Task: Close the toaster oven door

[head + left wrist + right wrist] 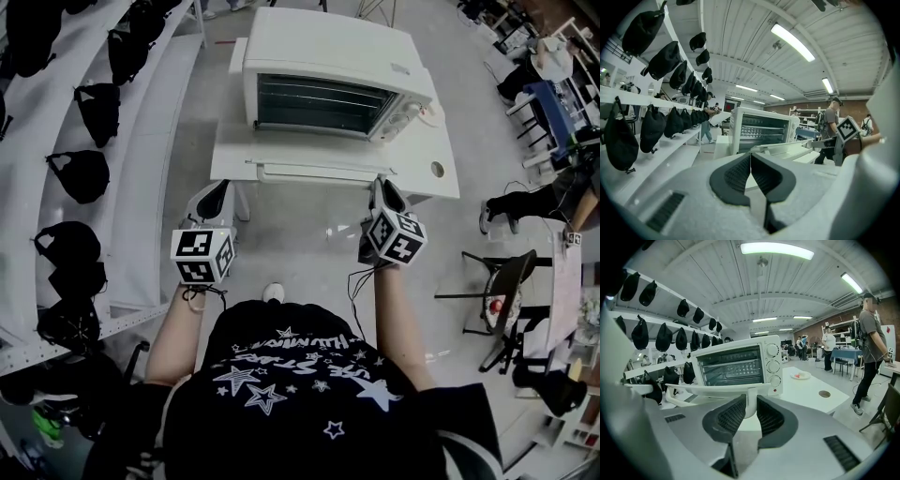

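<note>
A white toaster oven (328, 70) stands on a white table (431, 141), and its door (309, 171) hangs open, lying flat toward me. My right gripper (384, 189) is at the door's right front corner. In the right gripper view the toaster oven (736, 364) faces me, and the right gripper (751, 404) is shut on the white door handle (717, 390), pinching its end post between the pads. My left gripper (214, 199) hovers below the table's left front corner, apart from the door. It is shut and empty (750, 157), with the open door (787, 149) ahead of it.
White shelves with several black bags (84, 173) run along the left. Chairs (506, 281) and other tables stand at the right. A small plate (800, 375) and a round hole (437, 170) are on the table right of the oven. A person (872, 343) stands far right.
</note>
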Demonstrator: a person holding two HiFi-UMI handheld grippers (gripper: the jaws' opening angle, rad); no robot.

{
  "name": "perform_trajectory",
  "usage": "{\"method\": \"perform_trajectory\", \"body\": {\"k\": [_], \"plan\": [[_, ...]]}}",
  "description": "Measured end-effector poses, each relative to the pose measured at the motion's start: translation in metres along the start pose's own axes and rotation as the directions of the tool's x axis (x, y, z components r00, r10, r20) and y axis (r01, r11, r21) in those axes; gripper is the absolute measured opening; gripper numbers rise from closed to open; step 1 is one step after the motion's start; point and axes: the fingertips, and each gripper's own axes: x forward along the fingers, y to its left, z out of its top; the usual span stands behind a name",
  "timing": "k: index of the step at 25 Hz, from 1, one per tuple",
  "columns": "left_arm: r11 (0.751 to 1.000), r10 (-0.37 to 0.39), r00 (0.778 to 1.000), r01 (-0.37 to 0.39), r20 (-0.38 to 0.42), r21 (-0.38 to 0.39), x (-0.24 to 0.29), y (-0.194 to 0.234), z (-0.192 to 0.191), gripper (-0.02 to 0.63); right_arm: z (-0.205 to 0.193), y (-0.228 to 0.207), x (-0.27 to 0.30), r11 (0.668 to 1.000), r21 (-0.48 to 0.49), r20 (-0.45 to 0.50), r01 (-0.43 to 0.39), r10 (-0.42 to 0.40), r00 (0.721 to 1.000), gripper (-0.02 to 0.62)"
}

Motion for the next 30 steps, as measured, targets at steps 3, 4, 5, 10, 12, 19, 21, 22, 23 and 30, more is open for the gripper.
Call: {"method": "perform_trajectory", "body": {"k": [3, 4, 5, 10, 12, 19, 21, 22, 23, 30], "plan": [[1.000, -0.002, 1.000, 0.002, 0.012, 0.002, 0.004, 0.002, 0.007, 0.021, 0.010, -0.001, 0.001, 1.000, 0.009, 0.017, -0.002, 0.002, 1.000, 0.077], [1.000, -0.003, 1.000, 0.003, 0.016, 0.004, 0.005, 0.002, 0.009, 0.021, 0.014, -0.001, 0.002, 1.000, 0.012, 0.025, -0.003, 0.003, 1.000, 0.077], [1.000, -0.004, 1.000, 0.004, 0.020, 0.006, 0.007, 0.003, 0.011, 0.021, 0.017, 0.000, 0.002, 1.000, 0.015, 0.032, -0.005, 0.005, 0.999, 0.077], [1.000, -0.009, 0.999, 0.009, 0.032, 0.010, 0.017, 0.005, 0.019, 0.021, 0.036, 0.003, 0.008, 1.000, 0.025, 0.053, -0.018, 0.017, 0.998, 0.077], [1.000, -0.013, 0.999, 0.013, 0.035, 0.010, 0.020, 0.005, 0.021, 0.021, 0.042, 0.004, 0.011, 0.999, 0.028, 0.055, -0.021, 0.019, 0.998, 0.077], [1.000, -0.024, 0.999, 0.023, 0.045, 0.011, 0.033, 0.001, 0.028, 0.021, 0.059, 0.003, 0.017, 0.999, 0.038, 0.056, -0.027, 0.025, 0.998, 0.076], [1.000, -0.027, 0.999, 0.026, 0.047, 0.015, 0.036, 0.000, 0.030, 0.021, 0.063, 0.003, 0.019, 0.999, 0.039, 0.054, -0.029, 0.027, 0.998, 0.077], [0.999, -0.028, 0.998, 0.028, 0.048, 0.016, 0.038, 0.000, 0.031, 0.021, 0.065, 0.003, 0.020, 0.999, 0.040, 0.052, -0.031, 0.029, 0.998, 0.077], [0.999, -0.030, 0.998, 0.029, 0.049, 0.017, 0.039, 0.000, 0.032, 0.021, 0.067, 0.003, 0.022, 0.999, 0.040, 0.051, -0.033, 0.030, 0.998, 0.077], [0.999, -0.039, 0.997, 0.038, 0.061, 0.022, 0.048, -0.002, 0.041, 0.021, 0.081, 0.003, 0.029, 0.998, 0.045, 0.051, -0.041, 0.039, 0.998, 0.077]]}}
